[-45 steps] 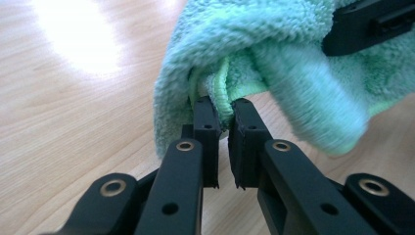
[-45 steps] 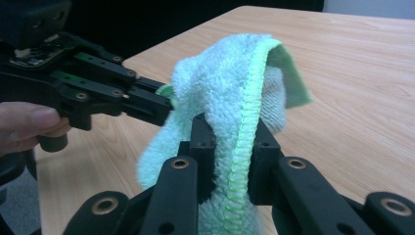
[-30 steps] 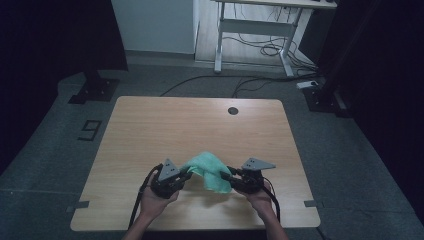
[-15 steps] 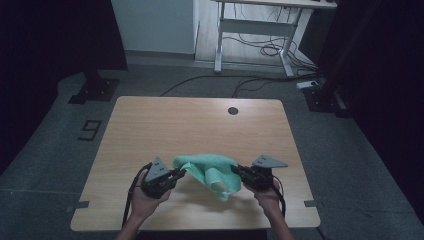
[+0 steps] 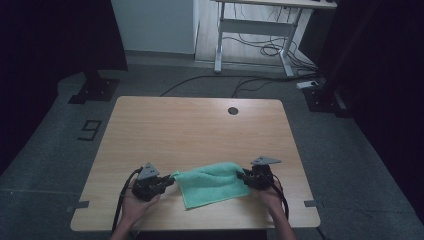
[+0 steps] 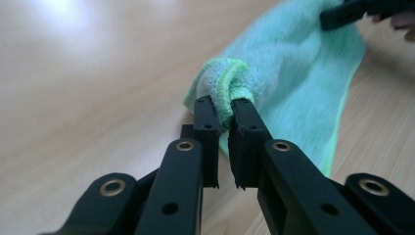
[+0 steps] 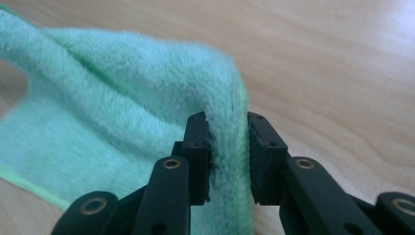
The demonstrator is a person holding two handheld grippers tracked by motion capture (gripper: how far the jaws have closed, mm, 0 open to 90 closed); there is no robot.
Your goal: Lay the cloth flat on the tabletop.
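The left gripper has its black, blocky fingers clamped on a bunched corner of the green cloth, the fluffy pile and stitched hem bulging just past their tips. The right gripper has just been opening its fingers; a fold of the same cloth stands between them, touching the left finger, with a slight gap at the right one. Between the two pairs of fingers the cloth lies stretched flat, a rumpled terry rectangle on the pale wood-grain worktop. Beyond the fingers, a round dark grommet hole sits by the worktop's far edge. Farther off lie grey carpet, loose cables and a white desk frame.
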